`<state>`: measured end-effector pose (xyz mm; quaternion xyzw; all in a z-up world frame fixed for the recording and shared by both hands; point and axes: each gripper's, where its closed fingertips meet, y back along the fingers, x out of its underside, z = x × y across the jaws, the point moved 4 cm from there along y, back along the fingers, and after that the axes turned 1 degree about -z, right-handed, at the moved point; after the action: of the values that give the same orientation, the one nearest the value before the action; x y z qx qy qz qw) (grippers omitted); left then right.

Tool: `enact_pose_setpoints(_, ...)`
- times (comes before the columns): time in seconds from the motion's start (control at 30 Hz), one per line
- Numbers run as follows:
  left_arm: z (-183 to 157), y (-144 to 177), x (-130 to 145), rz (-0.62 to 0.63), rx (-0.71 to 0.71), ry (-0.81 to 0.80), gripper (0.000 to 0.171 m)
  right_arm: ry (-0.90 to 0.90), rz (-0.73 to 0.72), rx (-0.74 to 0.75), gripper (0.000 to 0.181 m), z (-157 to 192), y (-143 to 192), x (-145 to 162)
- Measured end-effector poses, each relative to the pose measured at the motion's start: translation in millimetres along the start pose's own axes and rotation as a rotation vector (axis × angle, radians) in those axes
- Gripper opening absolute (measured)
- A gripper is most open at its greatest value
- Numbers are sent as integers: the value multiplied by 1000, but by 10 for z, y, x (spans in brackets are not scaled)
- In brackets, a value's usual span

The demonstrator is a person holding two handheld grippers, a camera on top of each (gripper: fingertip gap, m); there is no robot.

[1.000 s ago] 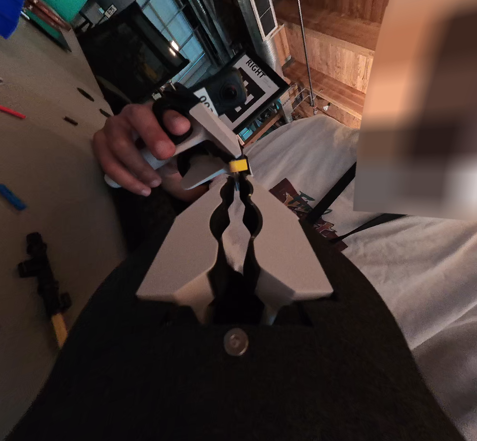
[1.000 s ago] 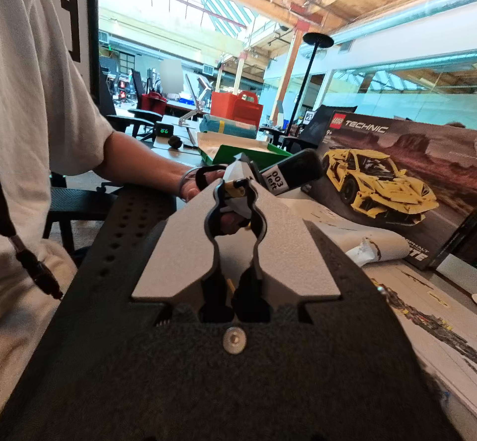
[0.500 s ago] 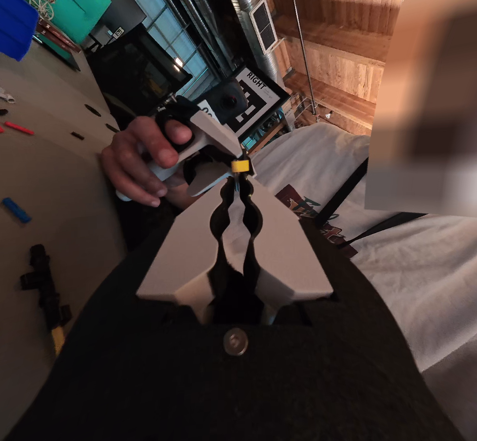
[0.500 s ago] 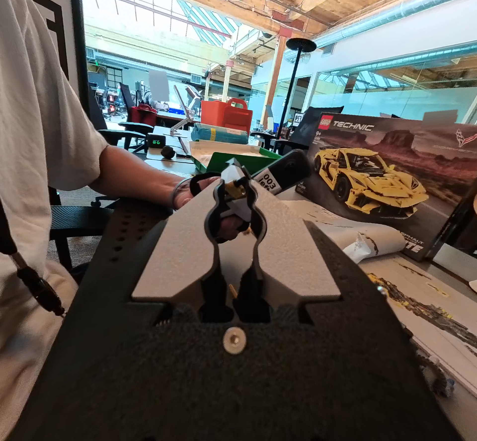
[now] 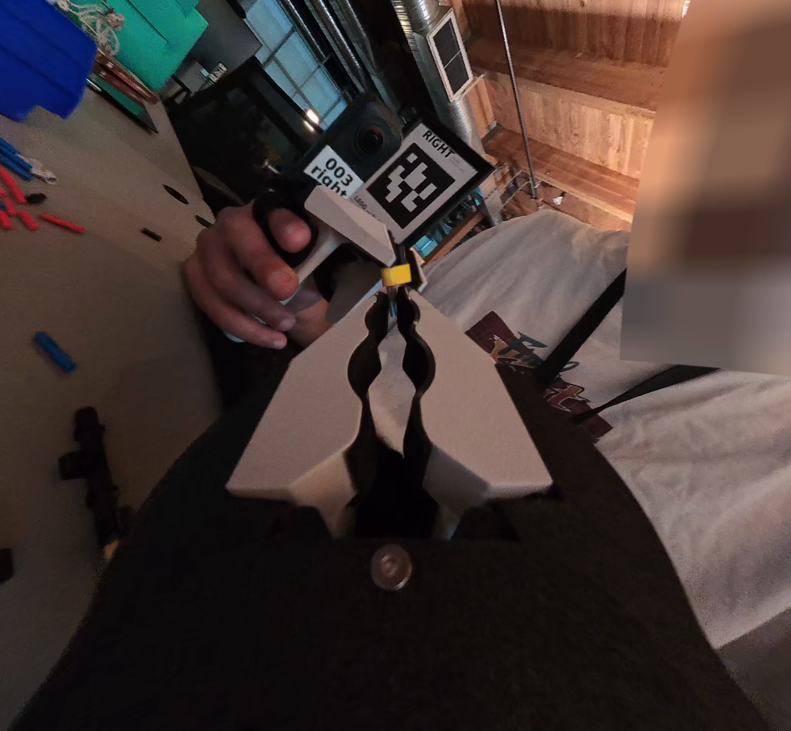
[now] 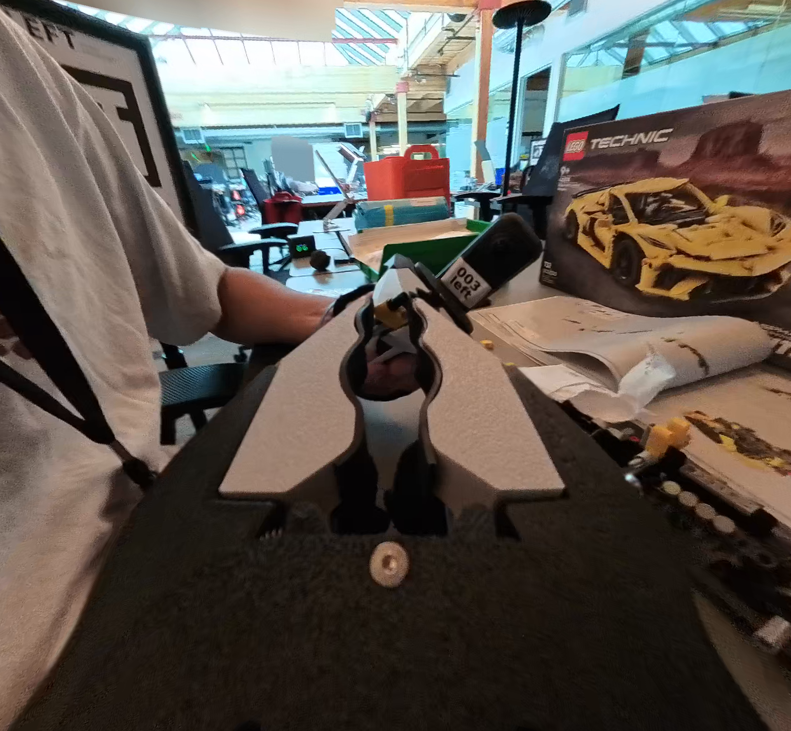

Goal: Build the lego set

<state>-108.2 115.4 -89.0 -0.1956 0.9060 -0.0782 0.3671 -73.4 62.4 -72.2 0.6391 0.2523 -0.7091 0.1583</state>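
Note:
Both grippers meet tip to tip in the air in front of the person's white shirt. My right gripper (image 6: 389, 311) is shut on a small yellow lego piece (image 6: 388, 315); the piece also shows in the left wrist view (image 5: 396, 275), between the right gripper's white fingers (image 5: 355, 235). My left gripper (image 5: 391, 304) is shut on a thin dark pin that runs into the yellow piece. The pin is mostly hidden by the fingertips. The left gripper's white fingers (image 6: 387, 284) show just beyond the yellow piece in the right wrist view.
On the right of the table are the lego box (image 6: 667, 214), an open instruction booklet (image 6: 599, 338) and a black and yellow partial build (image 6: 667, 441). In the left wrist view are loose red and blue pieces (image 5: 17, 205), a blue piece (image 5: 53, 351), a black assembly (image 5: 92, 453) and a blue bin (image 5: 34, 60). The grippers are tip to tip, or close to it.
Both grippers have stayed tip to tip on the yellow piece and shifted slightly together. The right gripper's marker board now shows more fully in the left wrist view.

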Motion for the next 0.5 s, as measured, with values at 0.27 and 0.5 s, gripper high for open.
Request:
enact_pose_setpoints(0.27,152,226,-87,274,-662,-780,1,-267,216,84,21,-403,160,311)
enact_pose_setpoints(0.5,142,132,113,591,-875,-1412,1,-831,195,-292,28,-362,174,350)
